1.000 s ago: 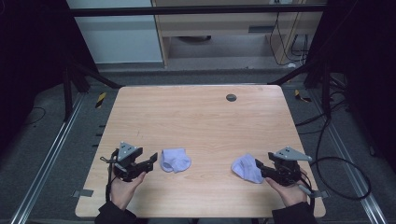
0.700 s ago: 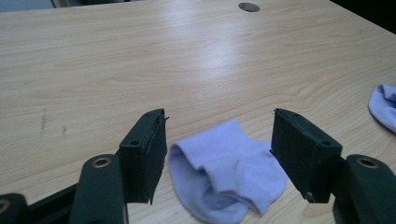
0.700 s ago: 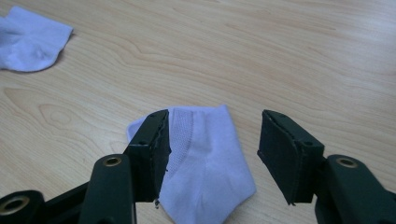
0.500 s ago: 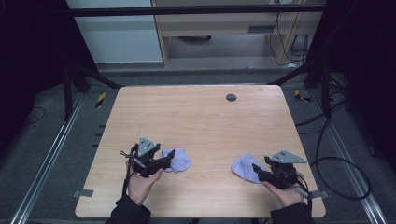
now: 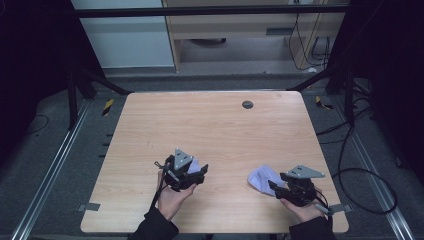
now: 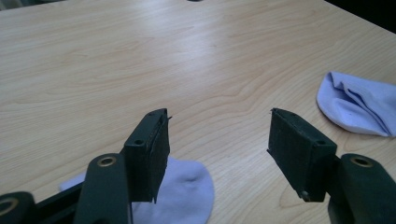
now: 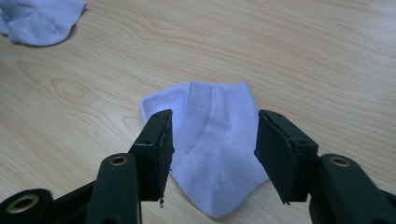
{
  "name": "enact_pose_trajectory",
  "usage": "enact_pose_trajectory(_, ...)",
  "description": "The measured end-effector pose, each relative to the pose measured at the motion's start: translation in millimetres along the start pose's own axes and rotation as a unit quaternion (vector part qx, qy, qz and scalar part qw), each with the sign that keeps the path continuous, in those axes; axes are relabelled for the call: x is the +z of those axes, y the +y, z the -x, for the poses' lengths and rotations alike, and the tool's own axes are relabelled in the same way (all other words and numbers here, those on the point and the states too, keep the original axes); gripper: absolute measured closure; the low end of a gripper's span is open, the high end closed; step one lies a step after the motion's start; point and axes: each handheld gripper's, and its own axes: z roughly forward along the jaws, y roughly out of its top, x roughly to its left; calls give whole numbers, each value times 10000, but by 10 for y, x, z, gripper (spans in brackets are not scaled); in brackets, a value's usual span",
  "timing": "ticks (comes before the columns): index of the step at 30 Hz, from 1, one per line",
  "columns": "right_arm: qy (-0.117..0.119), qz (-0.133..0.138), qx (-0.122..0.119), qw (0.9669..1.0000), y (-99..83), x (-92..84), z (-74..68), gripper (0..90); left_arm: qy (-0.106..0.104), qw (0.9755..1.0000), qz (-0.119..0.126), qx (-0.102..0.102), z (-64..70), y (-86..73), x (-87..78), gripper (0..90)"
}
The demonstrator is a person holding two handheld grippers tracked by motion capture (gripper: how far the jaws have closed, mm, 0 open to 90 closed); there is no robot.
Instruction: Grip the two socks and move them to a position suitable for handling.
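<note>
Two pale lilac socks lie on the wooden table (image 5: pixel 210 125). My left gripper (image 5: pixel 199 173) hovers over the left sock (image 5: pixel 196 163) and hides most of it. In the left gripper view the left gripper (image 6: pixel 218 116) is open, its jaws have just been closing a little, and that sock (image 6: pixel 187 186) lies below its left jaw with bare wood in most of the gap. The right gripper (image 7: pixel 215 116) is open too and has just been closing, with the right sock (image 7: pixel 215 140) beneath and between its jaws, pads apart from it. The right gripper (image 5: pixel 274 186) sits at the right sock's (image 5: pixel 261 176) near edge.
A small dark round grommet (image 5: pixel 247 104) sits near the table's far edge. Each gripper view shows the other sock farther off (image 6: pixel 359 105) (image 7: pixel 39 18). Cables (image 5: pixel 350 165) run over the floor to the right. The table's far half is bare wood.
My left hand has slid to the right, from beside the left sock to over it, covering most of it. The right hand has stayed in place at the right sock.
</note>
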Motion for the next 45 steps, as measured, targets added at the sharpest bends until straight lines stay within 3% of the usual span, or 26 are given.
enact_pose_trajectory(14,205,-123,-64,9997,-68,90,-69,563,-266,9995,-110,99,317,44,263,409)
enact_pose_trajectory(31,357,-558,-142,9977,-131,315,-114,628,-620,9974,-322,193,672,54,602,468)
enact_pose_trajectory(45,514,-768,-188,9955,-147,343,-95,847,-866,9947,-491,238,866,23,824,485)
